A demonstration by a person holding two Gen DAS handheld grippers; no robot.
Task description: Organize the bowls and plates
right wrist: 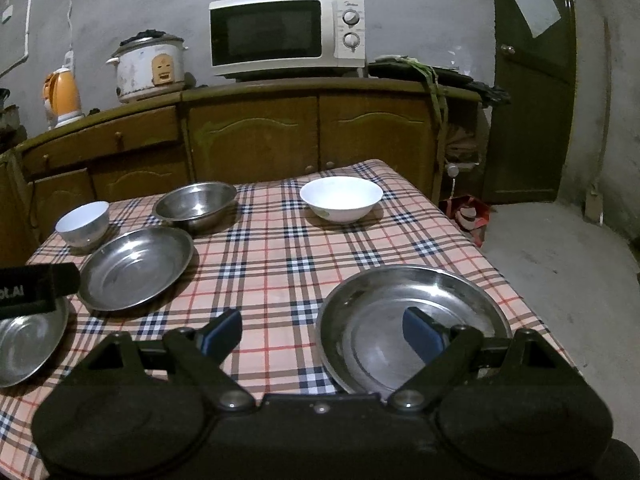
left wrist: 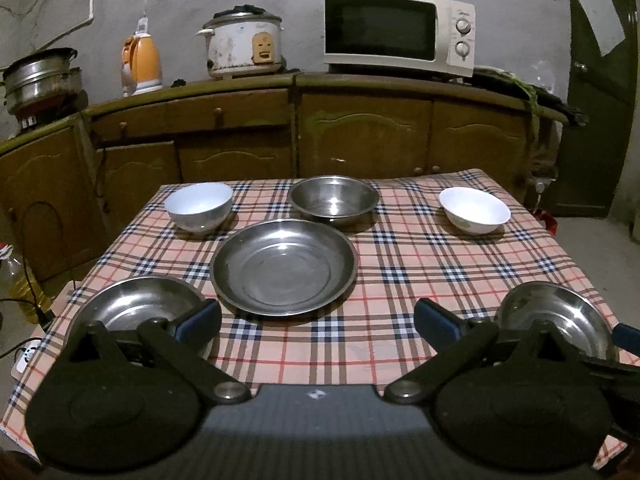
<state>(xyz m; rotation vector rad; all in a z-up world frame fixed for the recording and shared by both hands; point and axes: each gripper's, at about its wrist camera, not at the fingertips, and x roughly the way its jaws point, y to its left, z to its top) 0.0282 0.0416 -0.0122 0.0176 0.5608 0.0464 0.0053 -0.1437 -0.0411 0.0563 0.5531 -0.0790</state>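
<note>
Three steel plates lie on my checked cloth: middle plate, left plate, right plate. Behind them stand a steel bowl and two white bowls, one left, one right. My left gripper is spread over bare cloth; my right gripper is spread, one finger over the right plate.

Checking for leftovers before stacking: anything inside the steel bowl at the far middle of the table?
The steel bowl looks empty: bare shiny metal inside, seen in both wrist views. Its near wall hides a strip of the bottom, so something small there can't be ruled out.
</note>
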